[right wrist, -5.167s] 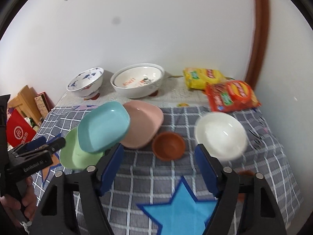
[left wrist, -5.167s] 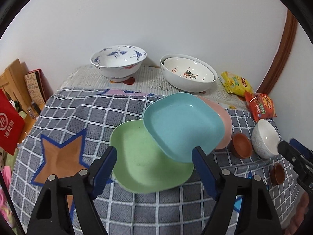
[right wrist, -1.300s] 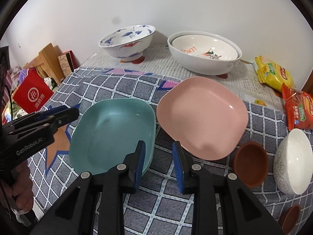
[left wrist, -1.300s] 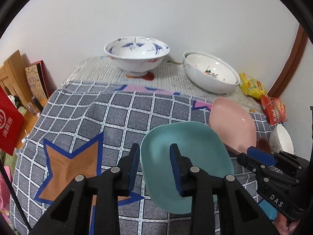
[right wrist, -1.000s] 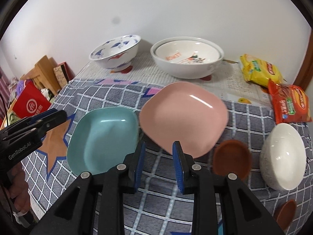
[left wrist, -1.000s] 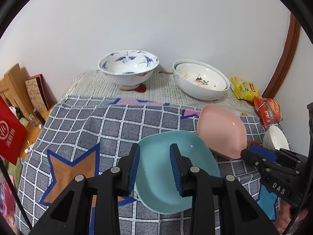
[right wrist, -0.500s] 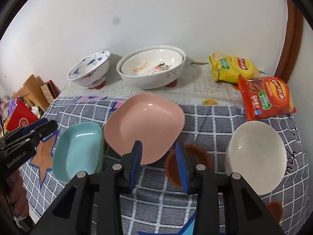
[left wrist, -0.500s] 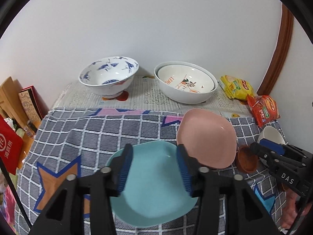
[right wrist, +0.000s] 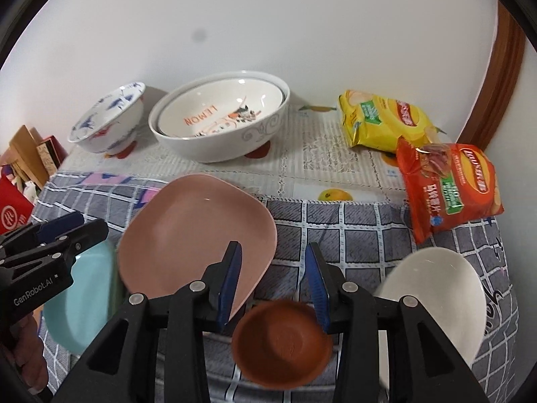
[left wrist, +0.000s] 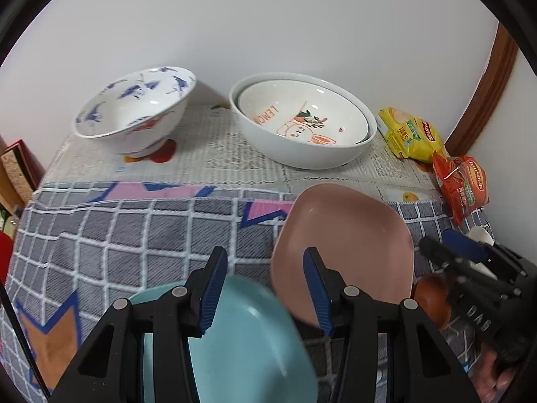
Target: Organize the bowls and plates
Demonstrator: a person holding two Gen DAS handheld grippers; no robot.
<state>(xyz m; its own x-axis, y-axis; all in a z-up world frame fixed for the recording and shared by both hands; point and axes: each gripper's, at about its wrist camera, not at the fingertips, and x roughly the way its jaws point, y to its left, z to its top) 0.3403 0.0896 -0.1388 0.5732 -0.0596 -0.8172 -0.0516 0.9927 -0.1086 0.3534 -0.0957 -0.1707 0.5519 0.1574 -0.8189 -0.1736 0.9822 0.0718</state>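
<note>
A teal plate [left wrist: 241, 346] lies on the checked cloth, and it also shows in the right wrist view [right wrist: 84, 295]. My left gripper [left wrist: 265, 292] is open above its far edge, holding nothing. A pink plate [left wrist: 345, 248] lies to its right and appears in the right wrist view [right wrist: 194, 235] too. My right gripper [right wrist: 273, 282] is open and empty, between the pink plate and a small brown dish [right wrist: 282, 346]. A white bowl [right wrist: 436, 302] sits at the right.
A blue-patterned bowl [left wrist: 134, 110] and two nested white bowls [left wrist: 302, 124] stand at the back by the wall. Yellow [right wrist: 382, 121] and red [right wrist: 446, 184] snack packs lie at the back right. Boxes and a red bag [right wrist: 13, 215] stand off the table's left edge.
Both grippers have opened: the left let go of the teal plate, the right let go of the pink plate. Both plates now lie on the cloth. Both cameras moved forward and right.
</note>
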